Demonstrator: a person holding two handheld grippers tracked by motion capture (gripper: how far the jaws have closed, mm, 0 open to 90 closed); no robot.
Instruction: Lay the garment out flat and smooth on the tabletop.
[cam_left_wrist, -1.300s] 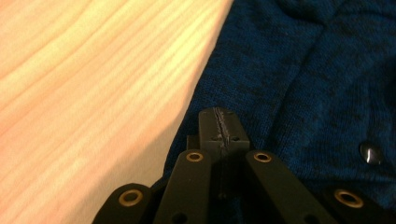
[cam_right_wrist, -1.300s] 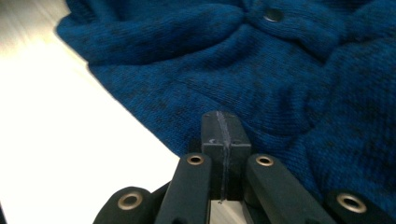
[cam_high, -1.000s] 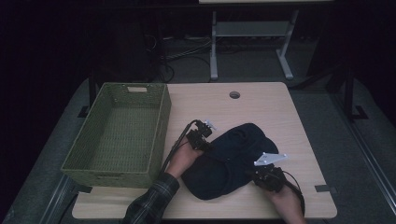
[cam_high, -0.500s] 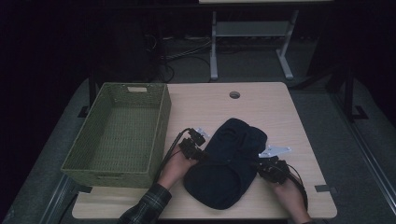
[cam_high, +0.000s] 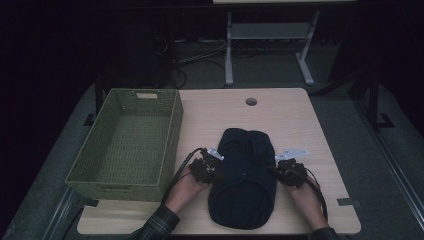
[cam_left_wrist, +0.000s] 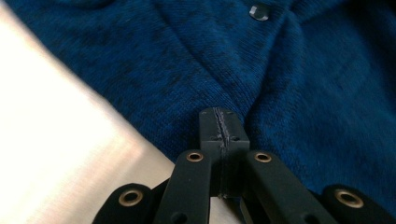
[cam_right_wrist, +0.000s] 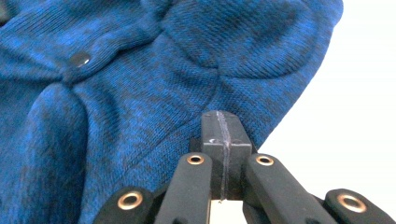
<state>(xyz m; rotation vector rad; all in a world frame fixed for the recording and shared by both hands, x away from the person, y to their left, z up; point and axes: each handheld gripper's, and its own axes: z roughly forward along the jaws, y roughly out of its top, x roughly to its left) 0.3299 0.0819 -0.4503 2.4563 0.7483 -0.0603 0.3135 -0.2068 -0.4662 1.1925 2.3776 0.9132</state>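
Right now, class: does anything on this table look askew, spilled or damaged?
Nothing stands out. The dark blue knitted garment lies folded on the table, beside the green woven basket; no spill or tear shows.

Sweater cut off by edges

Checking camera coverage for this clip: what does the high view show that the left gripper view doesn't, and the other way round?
High view alone: the green woven basket at the table's left, the whole folded dark blue knit garment, the right gripper at its right edge, and both of the person's hands. Left gripper view alone: close detail, the knit texture, a dark button, and the jaws pressed together at the garment's edge. Both share: the garment, the left gripper, and the pale wooden table.
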